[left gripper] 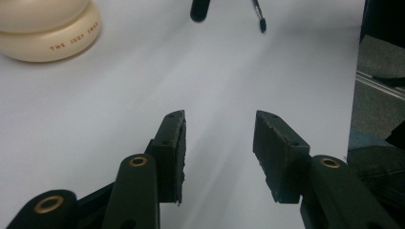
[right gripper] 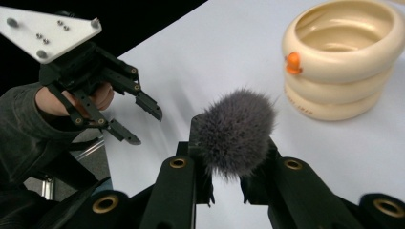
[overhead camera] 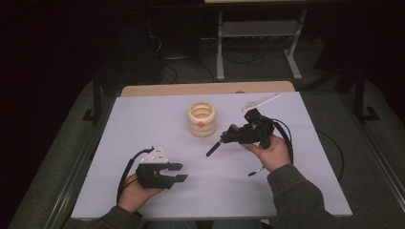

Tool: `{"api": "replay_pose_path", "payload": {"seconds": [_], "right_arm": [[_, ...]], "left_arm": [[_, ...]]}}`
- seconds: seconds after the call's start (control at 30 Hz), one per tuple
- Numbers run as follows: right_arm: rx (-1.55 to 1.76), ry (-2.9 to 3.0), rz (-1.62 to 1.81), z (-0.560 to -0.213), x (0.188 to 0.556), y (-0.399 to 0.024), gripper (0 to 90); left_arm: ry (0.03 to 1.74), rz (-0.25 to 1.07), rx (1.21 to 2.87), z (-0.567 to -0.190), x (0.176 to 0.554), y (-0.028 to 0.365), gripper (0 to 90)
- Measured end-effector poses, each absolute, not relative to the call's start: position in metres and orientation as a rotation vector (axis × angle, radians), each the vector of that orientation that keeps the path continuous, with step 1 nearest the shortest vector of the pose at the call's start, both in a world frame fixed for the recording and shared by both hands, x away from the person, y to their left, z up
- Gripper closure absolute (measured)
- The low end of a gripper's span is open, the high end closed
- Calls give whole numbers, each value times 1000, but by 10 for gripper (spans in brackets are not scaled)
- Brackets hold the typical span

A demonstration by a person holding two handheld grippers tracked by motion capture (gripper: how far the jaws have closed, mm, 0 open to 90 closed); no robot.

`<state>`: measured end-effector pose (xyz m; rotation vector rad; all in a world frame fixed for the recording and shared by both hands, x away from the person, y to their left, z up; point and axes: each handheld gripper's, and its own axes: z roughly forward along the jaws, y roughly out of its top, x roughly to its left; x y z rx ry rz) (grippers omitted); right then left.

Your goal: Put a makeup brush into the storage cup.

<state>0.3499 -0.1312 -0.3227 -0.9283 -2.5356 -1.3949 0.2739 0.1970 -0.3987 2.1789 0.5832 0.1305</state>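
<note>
Item: makeup brush (right gripper: 236, 131), fluffy grey head, black handle, pinched in the jaws of the right gripper (overhead camera: 237, 135) and held above the table (overhead camera: 143, 119), near the cream ringed holder (overhead camera: 201, 119). Left gripper (overhead camera: 176, 172): jaws spread, nothing between. Step, by judgement: carrying the brush toward the holder; next needs tilting it over the opening. Surface: white sheet; a thin second brush (overhead camera: 256, 171) lies by the right hand. Room: dark, floor cables, metal frame behind.

Fluffy grey makeup brush (right gripper: 237, 131) clamped bristles-up, near the cream ringed holder (right gripper: 341, 57)
</note>
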Motion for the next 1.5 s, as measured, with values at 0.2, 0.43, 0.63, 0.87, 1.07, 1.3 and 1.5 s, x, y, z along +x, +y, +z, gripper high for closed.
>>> {"api": "replay_pose_path", "payload": {"seconds": [0.2, 0.43, 0.63, 0.87, 1.07, 1.3, 1.5], "right_arm": [[-944, -2563, -1387, -309, 360, -129, 761], [-950, -2584, -1397, -294, 372, -123, 761], [-942, -2605, -1394, -281, 381, -115, 761], [-941, -2607, -1408, -271, 390, -106, 761], [-948, -2617, -1416, -263, 401, -99, 761], [-965, -2643, -1419, -254, 417, -85, 761], [-1034, -2649, -1395, -252, 434, -78, 761]], "left_arm": [[596, 140, 2185, -401, 276, 200, 526], [611, 138, 2174, -400, 277, 202, 515], [605, 143, 2180, -400, 278, 204, 509], [620, 148, 2166, -400, 279, 206, 493], [627, 149, 2161, -400, 280, 206, 489], [628, 147, 2164, -401, 279, 205, 484], [619, 150, 2163, -400, 279, 206, 483]]}}
